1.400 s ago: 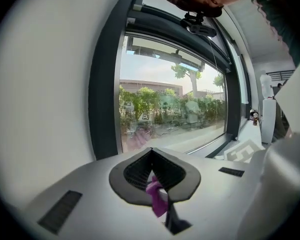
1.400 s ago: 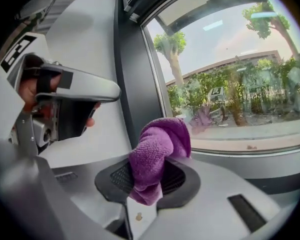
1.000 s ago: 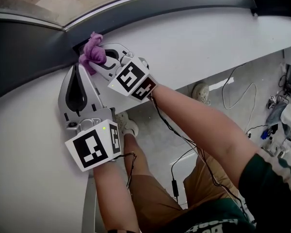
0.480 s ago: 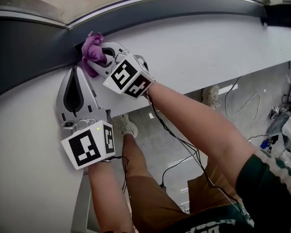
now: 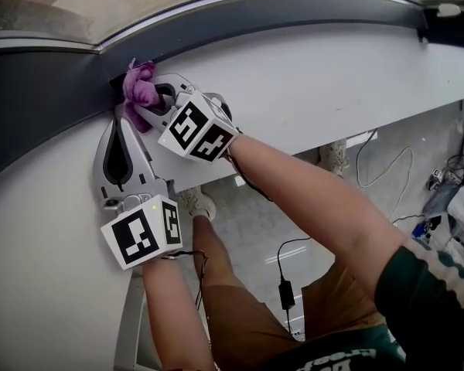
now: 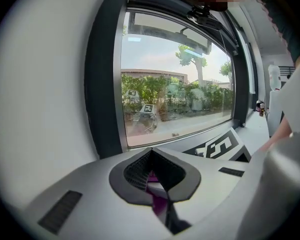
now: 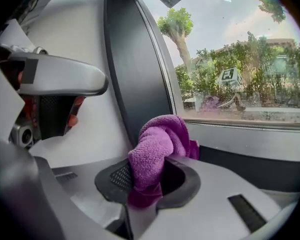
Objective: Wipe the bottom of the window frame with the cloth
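A purple cloth is pressed into the corner where the dark grey window frame meets the white sill. My right gripper is shut on the cloth, which bulges up out of its jaws in the right gripper view as a purple cloth against the frame's bottom rail. The right gripper points at the frame's upright. Just beside it on the sill lies my left gripper, shut. Only a sliver of purple shows past the left gripper.
The window glass looks out on trees. Below the sill's front edge lies the floor with cables, a black power adapter and the person's shoes. The white surface stretches left of the left gripper.
The right gripper has slid the cloth a little left along the frame's bottom, deeper into the corner. The left gripper has stayed about where it was.
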